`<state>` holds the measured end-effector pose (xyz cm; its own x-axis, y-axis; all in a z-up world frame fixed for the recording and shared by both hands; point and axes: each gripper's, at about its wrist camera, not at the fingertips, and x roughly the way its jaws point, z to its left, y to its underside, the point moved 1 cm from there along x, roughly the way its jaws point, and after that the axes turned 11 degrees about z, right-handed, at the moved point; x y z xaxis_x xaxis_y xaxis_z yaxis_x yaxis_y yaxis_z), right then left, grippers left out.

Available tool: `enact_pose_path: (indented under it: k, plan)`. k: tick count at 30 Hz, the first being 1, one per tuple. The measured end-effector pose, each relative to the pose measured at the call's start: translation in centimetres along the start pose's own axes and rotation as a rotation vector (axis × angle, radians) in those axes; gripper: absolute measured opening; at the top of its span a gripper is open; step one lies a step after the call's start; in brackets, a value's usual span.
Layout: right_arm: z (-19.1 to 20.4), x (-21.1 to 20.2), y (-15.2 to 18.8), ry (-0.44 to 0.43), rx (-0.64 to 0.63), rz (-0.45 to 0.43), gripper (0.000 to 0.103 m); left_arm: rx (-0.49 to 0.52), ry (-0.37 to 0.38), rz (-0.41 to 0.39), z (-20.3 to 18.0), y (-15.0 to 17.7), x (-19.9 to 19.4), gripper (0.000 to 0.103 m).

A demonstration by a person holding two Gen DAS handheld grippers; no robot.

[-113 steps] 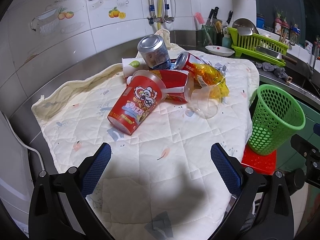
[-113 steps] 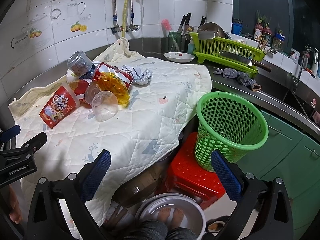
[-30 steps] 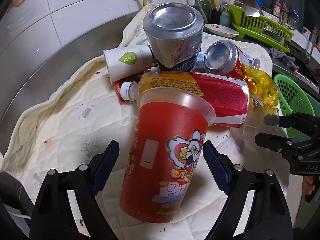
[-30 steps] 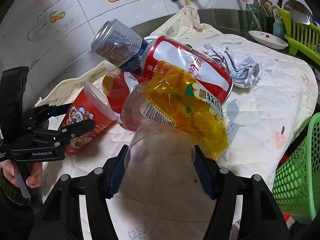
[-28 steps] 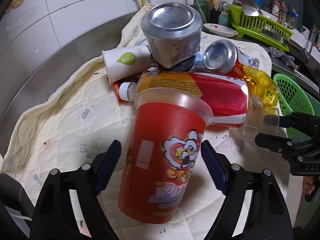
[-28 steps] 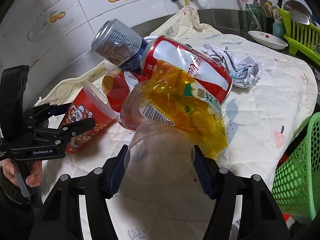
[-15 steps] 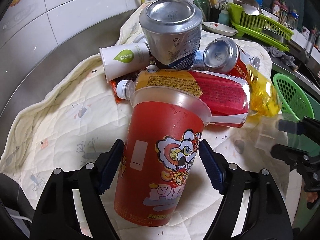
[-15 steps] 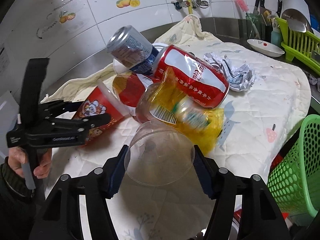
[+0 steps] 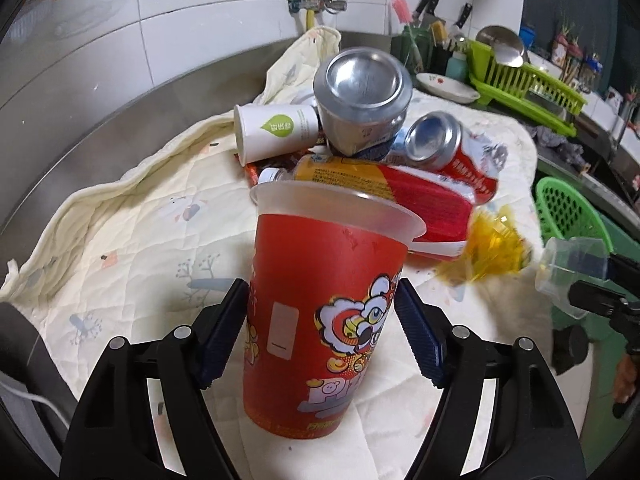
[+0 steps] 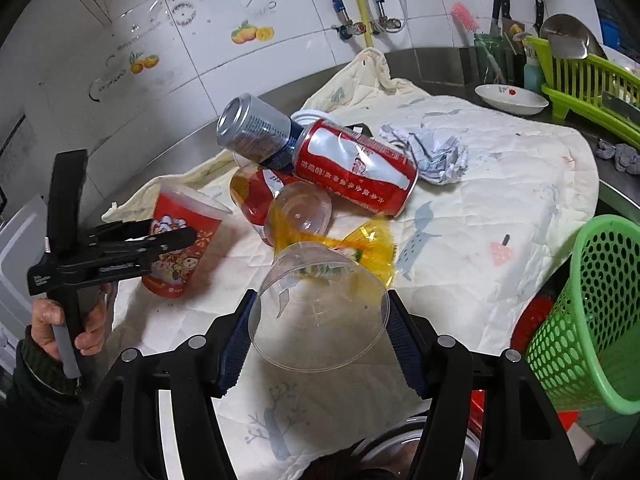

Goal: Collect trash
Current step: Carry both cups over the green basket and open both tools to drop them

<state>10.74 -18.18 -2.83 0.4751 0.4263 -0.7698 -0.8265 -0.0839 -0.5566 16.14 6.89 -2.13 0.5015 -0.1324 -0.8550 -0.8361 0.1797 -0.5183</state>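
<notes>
Fingers (image 9: 224, 332) of the left gripper (image 9: 322, 332), ribbed blue pads on black arms, have just been closing and now clamp the red plastic cup (image 9: 320, 320), a tapered printed tumbler with a frosted flared rim, tilted and lifted a little off the quilt. Fingers (image 10: 404, 344) of the right gripper (image 10: 320, 338) grip the clear plastic cup (image 10: 320, 312) across its wide rim (thin, glassy, nothing inside).

Behind lies the heap on the cream quilted cloth (image 10: 500, 200) covering the worktop: a crinkled yellow wrapper (image 10: 368, 248), a dented red can (image 10: 356, 166), a grey can (image 10: 256, 132) propped on it, a red-labelled bottle (image 9: 384, 196), a white paper cup (image 9: 276, 130) on its side and crumpled paper (image 10: 434, 152).

A green perforated basket (image 10: 584, 320) stands beside the worktop's edge, on the right.
</notes>
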Motion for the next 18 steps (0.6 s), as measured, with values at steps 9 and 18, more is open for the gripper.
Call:
enact_pose_path:
  k: [9,18]
  plan:
    - [-3.4,-2.6,-0.1,0.068,0.069,-0.064,0.061,0.029,0.079,-0.057,-2.3,-0.4,-3.1,0.073]
    - [-14.5,-6.2,1.8,0.355,0.247,-0.074,0.061,0.139,0.223,-0.08,-9.3,-3.9,-3.7,0.073]
